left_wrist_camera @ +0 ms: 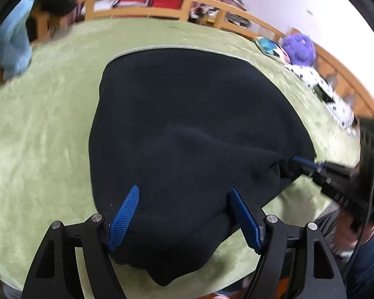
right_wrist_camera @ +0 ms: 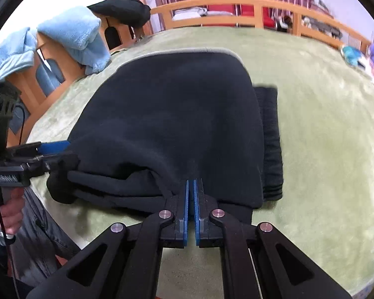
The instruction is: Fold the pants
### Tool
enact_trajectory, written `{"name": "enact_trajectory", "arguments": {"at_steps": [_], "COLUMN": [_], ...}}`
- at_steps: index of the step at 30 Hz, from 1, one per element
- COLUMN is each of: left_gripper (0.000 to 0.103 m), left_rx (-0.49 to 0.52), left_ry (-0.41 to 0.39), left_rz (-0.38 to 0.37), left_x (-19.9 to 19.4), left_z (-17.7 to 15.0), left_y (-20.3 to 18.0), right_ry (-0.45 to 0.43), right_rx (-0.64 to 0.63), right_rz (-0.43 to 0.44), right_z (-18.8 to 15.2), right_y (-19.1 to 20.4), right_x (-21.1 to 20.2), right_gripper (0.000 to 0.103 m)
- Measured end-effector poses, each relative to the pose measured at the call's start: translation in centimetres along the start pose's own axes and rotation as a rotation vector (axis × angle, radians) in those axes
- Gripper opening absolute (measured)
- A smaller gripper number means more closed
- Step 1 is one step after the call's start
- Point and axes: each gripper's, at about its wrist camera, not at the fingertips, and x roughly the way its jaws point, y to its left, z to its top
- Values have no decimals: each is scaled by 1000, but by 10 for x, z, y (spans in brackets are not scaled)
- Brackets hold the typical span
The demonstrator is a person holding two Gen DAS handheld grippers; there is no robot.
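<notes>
Black pants (left_wrist_camera: 187,124) lie spread across the green fleece blanket (left_wrist_camera: 49,137), doubled over on themselves, with a pale edge showing along the far side. The left gripper (left_wrist_camera: 184,214) hangs over the near hem with its blue fingers (left_wrist_camera: 126,214) spread wide, cloth bulging between them but not pinched. Over on the right, the right gripper (right_wrist_camera: 192,199) has its blue pads (right_wrist_camera: 185,211) pressed nearly together, clamped on a fold of the pants at the near edge. A ribbed band (right_wrist_camera: 270,144) pokes out beside the folded layer. A light blue towel (right_wrist_camera: 72,37) is draped over the wooden bed frame (right_wrist_camera: 212,5) behind.
</notes>
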Motion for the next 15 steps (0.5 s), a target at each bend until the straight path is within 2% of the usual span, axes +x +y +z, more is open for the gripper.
{"name": "enact_trajectory", "arguments": {"at_steps": [3,5,7,9,11,15], "left_gripper": [74,74,74,74,74,74], "left_rx": [-19,-54,-69,-80,-105,-119], "left_ry": [-26,-75,-106,-119,-127,-116], "left_rz": [-59,-95,-78,-41,-8,-13], "left_x": [-18,-31,-33,-26,-14,17], "left_z": [10,23,39,58,77,111], "left_y": [4,15,24,30,37,49], "right_ry": [-37,-84,-128,-162,-177,-164], "right_rx": [-17,-34,-39,-31,-18,-10], "right_rz": [31,40,39,-10,-39,-51], "right_z": [6,20,35,60,84,124], "right_y": [-1,-4,-10,-19,-25,-32], "right_x": [-16,-30,-38,-39,-30,2], "right_gripper": [5,10,21,41,42,42]}}
